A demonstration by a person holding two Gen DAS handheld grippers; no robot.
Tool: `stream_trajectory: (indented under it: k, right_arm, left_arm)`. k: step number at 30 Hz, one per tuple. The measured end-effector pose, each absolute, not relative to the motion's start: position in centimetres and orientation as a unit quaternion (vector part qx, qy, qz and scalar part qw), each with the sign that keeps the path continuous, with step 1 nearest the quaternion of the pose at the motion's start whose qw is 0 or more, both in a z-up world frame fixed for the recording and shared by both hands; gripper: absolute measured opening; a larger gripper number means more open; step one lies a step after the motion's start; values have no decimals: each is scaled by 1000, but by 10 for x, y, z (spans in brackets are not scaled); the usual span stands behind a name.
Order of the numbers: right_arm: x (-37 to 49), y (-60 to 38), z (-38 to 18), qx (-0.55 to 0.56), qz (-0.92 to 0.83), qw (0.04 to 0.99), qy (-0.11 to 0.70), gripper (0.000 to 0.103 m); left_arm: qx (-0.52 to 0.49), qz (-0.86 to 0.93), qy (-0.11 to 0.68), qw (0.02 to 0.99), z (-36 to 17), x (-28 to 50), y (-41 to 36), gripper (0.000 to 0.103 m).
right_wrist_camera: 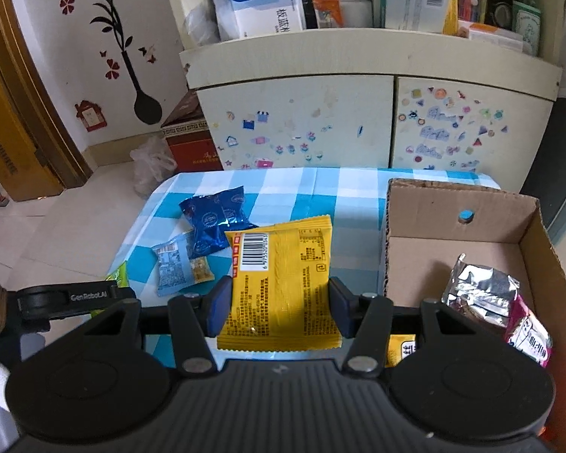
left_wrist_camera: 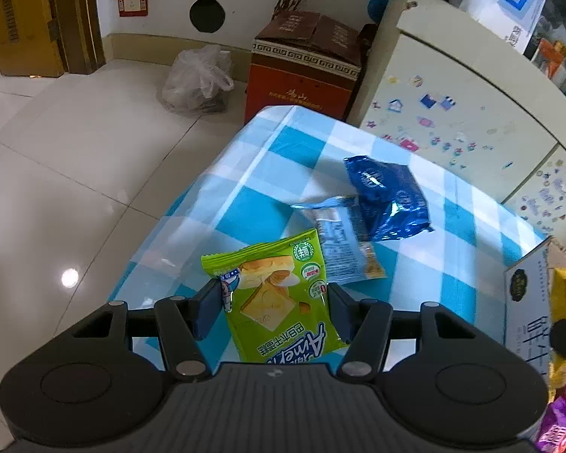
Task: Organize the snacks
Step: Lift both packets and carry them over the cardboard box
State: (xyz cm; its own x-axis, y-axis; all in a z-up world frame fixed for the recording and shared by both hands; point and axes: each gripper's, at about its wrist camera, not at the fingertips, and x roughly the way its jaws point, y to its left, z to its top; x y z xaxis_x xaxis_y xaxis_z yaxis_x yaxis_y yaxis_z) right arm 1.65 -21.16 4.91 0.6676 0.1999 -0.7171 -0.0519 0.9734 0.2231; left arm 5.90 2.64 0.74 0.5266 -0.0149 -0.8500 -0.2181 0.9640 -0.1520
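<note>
My right gripper (right_wrist_camera: 279,302) is clenched on the yellow packet (right_wrist_camera: 283,283), long axis running away from the claw. The cardboard box (right_wrist_camera: 460,207) lies just right of it, nearer this hand. My left gripper (left_wrist_camera: 273,309) grips the green packet (left_wrist_camera: 279,302), pointing likewise, table (left_wrist_camera: 268,207) beneath.

Pale tiled floor (left_wrist_camera: 56,173) ran to a white wall with a black spoon-shaped decal (left_wrist_camera: 207,15). Against that wall sat a tied clear plastic bag (left_wrist_camera: 198,81) beside a red-and-brown carton (left_wrist_camera: 302,71). A cream cabinet (right_wrist_camera: 302,120), doors dotted with stickers, carried stacked boxes (right_wrist_camera: 268,7) on top.
</note>
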Motion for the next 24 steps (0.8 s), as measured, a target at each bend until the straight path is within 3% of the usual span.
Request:
stream_trajectory:
  k: [24]
  right_arm:
    - [-4,-291,103,153,9,939,308,54]
  left_arm:
    - [-60,-114,385,914,67,32,-66,65]
